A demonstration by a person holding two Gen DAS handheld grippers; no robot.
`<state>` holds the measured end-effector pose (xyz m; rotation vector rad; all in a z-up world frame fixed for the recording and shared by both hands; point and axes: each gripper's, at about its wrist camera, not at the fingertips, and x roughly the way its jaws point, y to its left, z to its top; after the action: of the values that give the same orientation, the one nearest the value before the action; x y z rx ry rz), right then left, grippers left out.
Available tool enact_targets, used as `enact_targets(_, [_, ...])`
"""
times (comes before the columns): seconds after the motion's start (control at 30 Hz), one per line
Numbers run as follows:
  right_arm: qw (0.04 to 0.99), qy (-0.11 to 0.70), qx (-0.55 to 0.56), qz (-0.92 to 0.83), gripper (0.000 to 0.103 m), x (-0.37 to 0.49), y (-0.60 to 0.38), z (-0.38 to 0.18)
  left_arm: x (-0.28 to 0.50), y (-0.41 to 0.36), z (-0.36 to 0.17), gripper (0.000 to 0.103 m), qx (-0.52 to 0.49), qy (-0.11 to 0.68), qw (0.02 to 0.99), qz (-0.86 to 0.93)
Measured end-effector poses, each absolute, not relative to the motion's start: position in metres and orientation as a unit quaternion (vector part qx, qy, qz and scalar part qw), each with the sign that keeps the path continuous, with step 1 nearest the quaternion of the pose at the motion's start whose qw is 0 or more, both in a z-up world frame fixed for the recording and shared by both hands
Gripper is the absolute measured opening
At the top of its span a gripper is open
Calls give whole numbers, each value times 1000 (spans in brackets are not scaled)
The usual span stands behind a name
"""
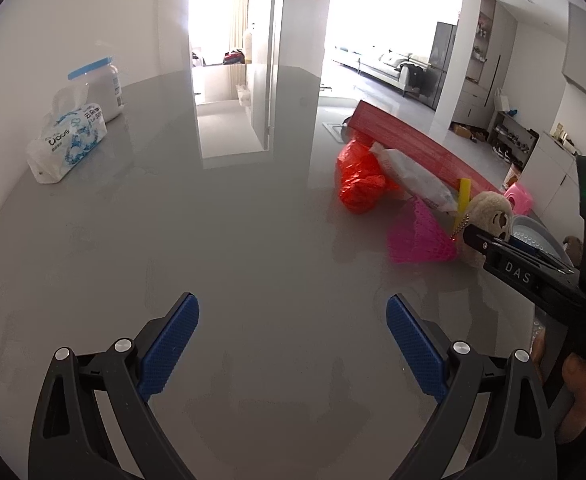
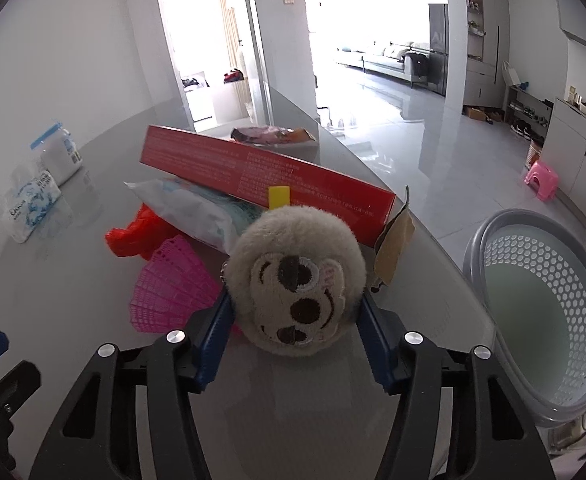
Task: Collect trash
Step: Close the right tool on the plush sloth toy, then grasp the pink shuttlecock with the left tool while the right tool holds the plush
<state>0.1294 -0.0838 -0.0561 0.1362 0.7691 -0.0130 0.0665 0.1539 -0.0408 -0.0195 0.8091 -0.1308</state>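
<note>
My right gripper [image 2: 295, 316] is shut on a round beige plush toy [image 2: 297, 276] with a stitched face, held just above the grey table [image 2: 73, 280]. Behind it lie a pink plastic fan [image 2: 173, 292], a red plastic bag [image 2: 133, 236], a white wrapper [image 2: 197, 208], a long red box [image 2: 261, 172] and a brown scrap [image 2: 393, 248]. My left gripper [image 1: 293, 340] is open and empty over bare table. In the left wrist view the plush toy [image 1: 489, 212], fan [image 1: 417, 236], bag [image 1: 357, 184] and red box [image 1: 413, 148] sit at right.
A grey perforated basket [image 2: 541, 312] stands off the table's right edge. A tissue pack [image 1: 69, 140] and a blue-lidded jar [image 1: 101, 84] stand at the far left. A snack packet [image 2: 273, 136] lies at the far table end. A pink stool [image 2: 541, 180] stands on the floor.
</note>
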Motion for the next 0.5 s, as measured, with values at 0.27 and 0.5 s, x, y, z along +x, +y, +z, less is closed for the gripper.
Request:
enact_targets(0.27, [931,357,80,11,57,97,-101,-43,71,134,-39,93,-4,394,916,-75])
enact_targets(0.5, [931,352,92,16,57,76,-116,-36,76,111,-36,93,-1,391,916,-86])
